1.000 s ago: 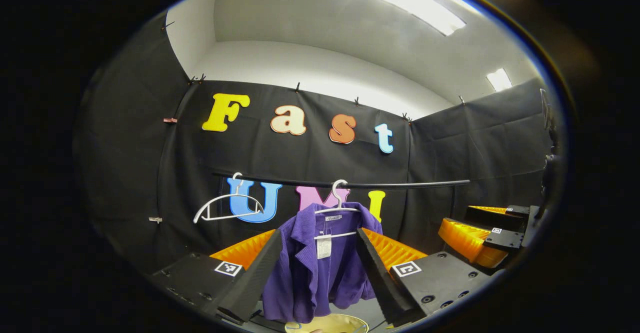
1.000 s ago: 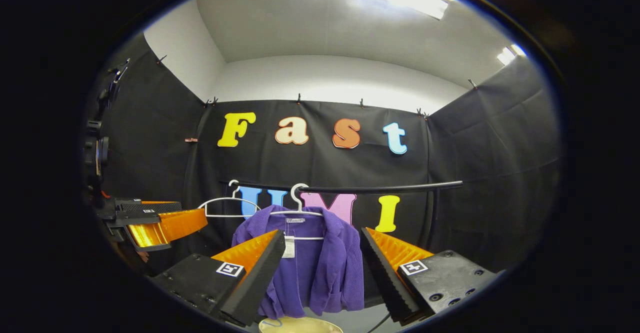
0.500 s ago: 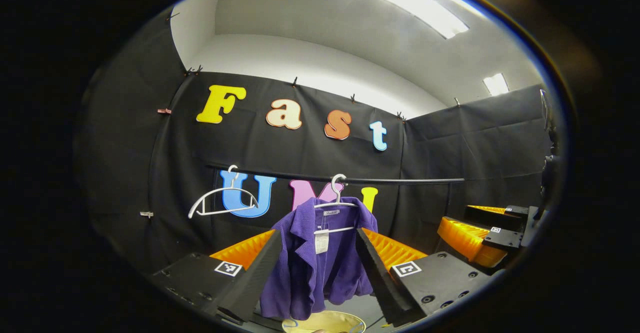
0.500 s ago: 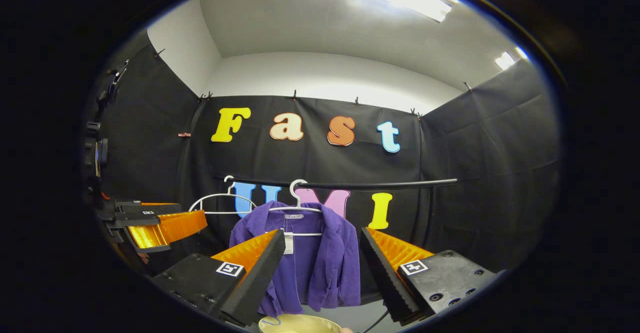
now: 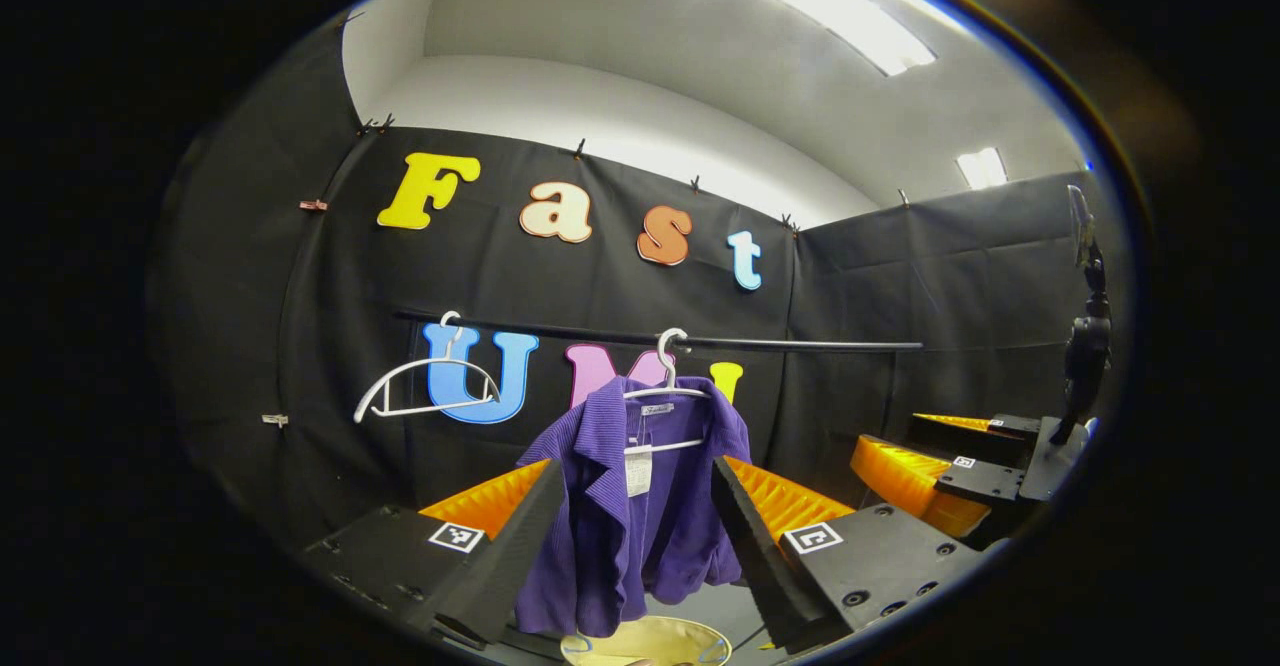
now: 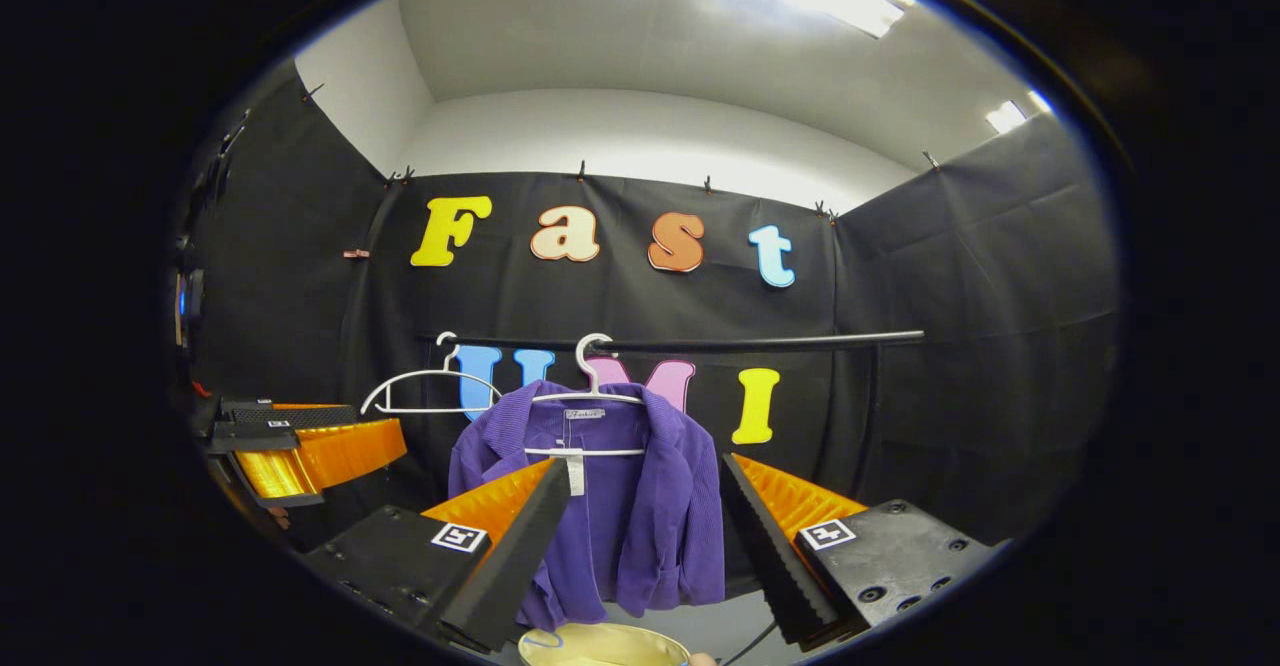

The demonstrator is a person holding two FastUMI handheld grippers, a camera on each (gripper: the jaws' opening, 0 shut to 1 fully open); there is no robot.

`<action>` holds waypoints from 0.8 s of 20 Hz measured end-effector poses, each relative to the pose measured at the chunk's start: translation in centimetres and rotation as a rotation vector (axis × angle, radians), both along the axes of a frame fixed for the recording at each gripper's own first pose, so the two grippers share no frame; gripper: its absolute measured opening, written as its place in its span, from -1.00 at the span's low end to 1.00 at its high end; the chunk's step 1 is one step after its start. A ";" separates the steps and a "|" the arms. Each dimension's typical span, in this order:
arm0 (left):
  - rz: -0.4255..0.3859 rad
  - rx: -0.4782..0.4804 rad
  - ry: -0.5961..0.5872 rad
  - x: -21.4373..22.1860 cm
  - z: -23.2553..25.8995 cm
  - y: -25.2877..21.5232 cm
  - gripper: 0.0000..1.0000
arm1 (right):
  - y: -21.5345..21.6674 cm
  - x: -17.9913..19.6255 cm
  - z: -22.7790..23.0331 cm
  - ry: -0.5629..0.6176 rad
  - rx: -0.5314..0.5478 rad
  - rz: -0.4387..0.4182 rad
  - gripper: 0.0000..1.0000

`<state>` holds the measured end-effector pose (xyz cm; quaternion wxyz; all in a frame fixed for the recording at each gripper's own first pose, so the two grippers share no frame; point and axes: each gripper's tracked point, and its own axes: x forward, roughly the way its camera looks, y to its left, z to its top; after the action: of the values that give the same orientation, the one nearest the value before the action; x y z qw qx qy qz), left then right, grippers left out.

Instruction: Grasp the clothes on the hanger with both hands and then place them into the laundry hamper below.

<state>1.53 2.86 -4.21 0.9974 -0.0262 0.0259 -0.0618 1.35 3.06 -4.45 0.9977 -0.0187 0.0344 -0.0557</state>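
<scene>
A purple jacket [image 5: 640, 516] hangs on a white hanger [image 5: 667, 386] from a black rail [image 5: 780, 344]; the same jacket [image 6: 650, 506] and hanger [image 6: 590, 391] face me in the right gripper view. My left gripper [image 5: 638, 526] stands open, short of the jacket, which shows between its fingers. My right gripper [image 6: 645, 531] is open too and also apart from the cloth. The pale yellow hamper [image 5: 650, 641] sits on the floor under the jacket, its rim [image 6: 600, 644] low in the right gripper view. The right gripper [image 5: 940, 466] appears at the left gripper view's right, the left gripper [image 6: 300, 446] at the right gripper view's left.
An empty white hanger [image 5: 425, 391] hangs on the rail left of the jacket, the same empty hanger [image 6: 425, 391] in the right gripper view. Black cloth walls close the booth on three sides. A camera mount [image 5: 1085, 346] stands at the right edge.
Both grippers have tilted slightly downward, so the jacket, rail and hangers sit higher in each view and more of the hamper shows. Both stay open and off the jacket.
</scene>
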 end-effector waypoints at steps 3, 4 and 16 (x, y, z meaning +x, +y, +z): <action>0.007 0.015 -0.010 2.1 -1.2 -0.7 0.86 | -0.7 2.9 -1.0 -0.029 0.013 0.039 0.94; 0.017 0.014 -0.011 3.0 -1.9 -1.0 0.86 | -1.0 4.1 -1.7 -0.038 0.021 0.056 0.94; 0.235 0.038 -0.041 14.0 -8.8 -3.7 0.86 | -6.8 17.7 -14.4 0.049 0.130 0.202 0.95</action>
<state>15.56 -0.89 -13.01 0.9984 -0.0087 0.0034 0.0555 19.03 -3.74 -18.87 0.9962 0.0414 0.0604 0.0480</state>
